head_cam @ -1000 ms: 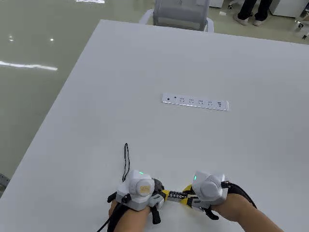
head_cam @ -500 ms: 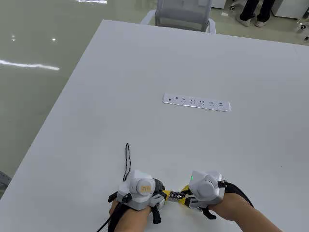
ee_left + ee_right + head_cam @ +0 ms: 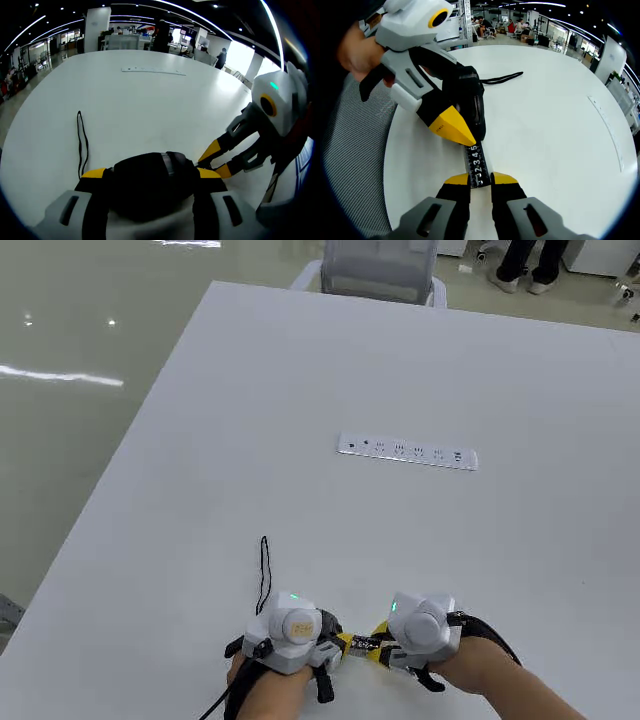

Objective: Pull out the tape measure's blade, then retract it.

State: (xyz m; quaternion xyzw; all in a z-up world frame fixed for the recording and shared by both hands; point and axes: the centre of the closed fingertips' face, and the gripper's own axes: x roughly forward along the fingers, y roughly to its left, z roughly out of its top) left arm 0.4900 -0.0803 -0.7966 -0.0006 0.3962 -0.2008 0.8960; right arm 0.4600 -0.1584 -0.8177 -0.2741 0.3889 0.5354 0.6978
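The black tape measure case (image 3: 150, 182) sits between the yellow-tipped jaws of my left gripper (image 3: 150, 175), which is shut on it. Its black wrist strap (image 3: 80, 140) trails across the white table. A short length of blade (image 3: 477, 162) with printed numbers sticks out of the case (image 3: 465, 100). My right gripper (image 3: 480, 180) is shut on the blade's end, close to the left gripper (image 3: 452, 127). In the head view both grippers meet near the table's front edge, the left gripper (image 3: 330, 645) and the right gripper (image 3: 385, 650) with the blade (image 3: 362, 645) between them.
A white power strip (image 3: 407, 452) lies flat mid-table, well beyond the grippers. A grey chair (image 3: 378, 268) stands at the far edge. The table's left edge (image 3: 120, 455) drops to a shiny floor. A person's feet show at the far right.
My right gripper has edged slightly left toward the left gripper, so the exposed blade is a bit shorter. The left gripper has held its place.
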